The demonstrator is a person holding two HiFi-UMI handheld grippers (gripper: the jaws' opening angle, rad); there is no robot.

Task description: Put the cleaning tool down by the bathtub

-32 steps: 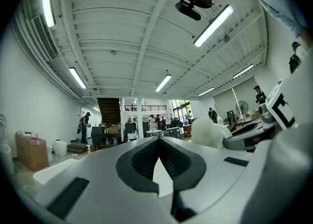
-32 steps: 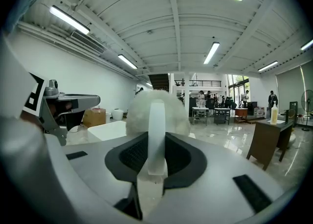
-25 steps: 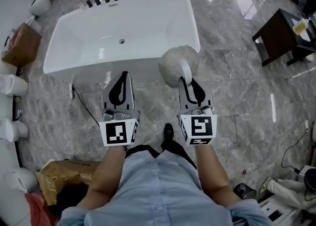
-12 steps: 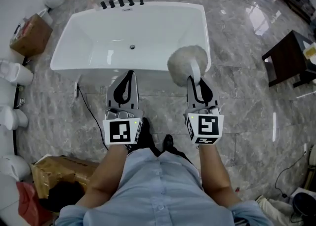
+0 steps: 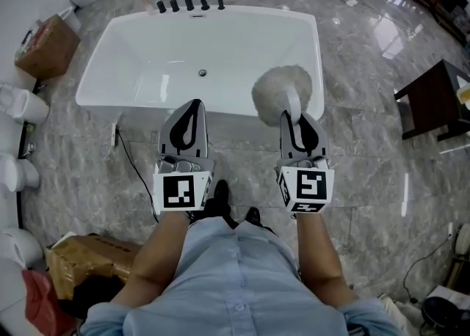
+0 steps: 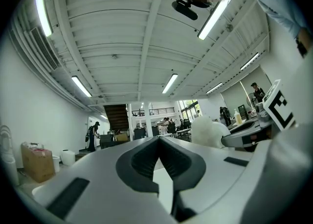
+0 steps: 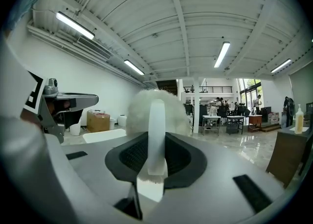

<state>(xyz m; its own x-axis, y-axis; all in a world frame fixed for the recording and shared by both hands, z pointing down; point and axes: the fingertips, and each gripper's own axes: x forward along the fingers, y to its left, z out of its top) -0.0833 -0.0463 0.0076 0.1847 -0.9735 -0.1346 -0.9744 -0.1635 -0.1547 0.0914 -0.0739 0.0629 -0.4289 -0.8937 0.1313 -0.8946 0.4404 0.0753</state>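
Observation:
The cleaning tool is a fluffy white duster head (image 5: 282,92) on a white handle (image 5: 293,107). My right gripper (image 5: 294,123) is shut on that handle, with the head sticking out over the near right corner of the white bathtub (image 5: 242,41). The right gripper view shows the handle (image 7: 156,135) clamped between the dark pads and the fluffy head (image 7: 155,106) beyond. My left gripper (image 5: 192,107) is shut and holds nothing; it hovers at the tub's near rim, level with the right one. The left gripper view shows its tips (image 6: 159,138) meeting, and the duster head (image 6: 208,132) to the right.
Black taps (image 5: 189,3) stand at the tub's far end. A cardboard box (image 5: 48,47) and white ceramic fixtures (image 5: 22,103) line the left side. A dark table (image 5: 435,96) stands at the right, a black cable (image 5: 128,162) runs over the marble floor, and a brown bag (image 5: 88,257) lies near left.
The person has stepped toward the tub, carrying both grippers forward. The duster head now hangs over the tub's near right corner. Neither gripper's jaws have changed.

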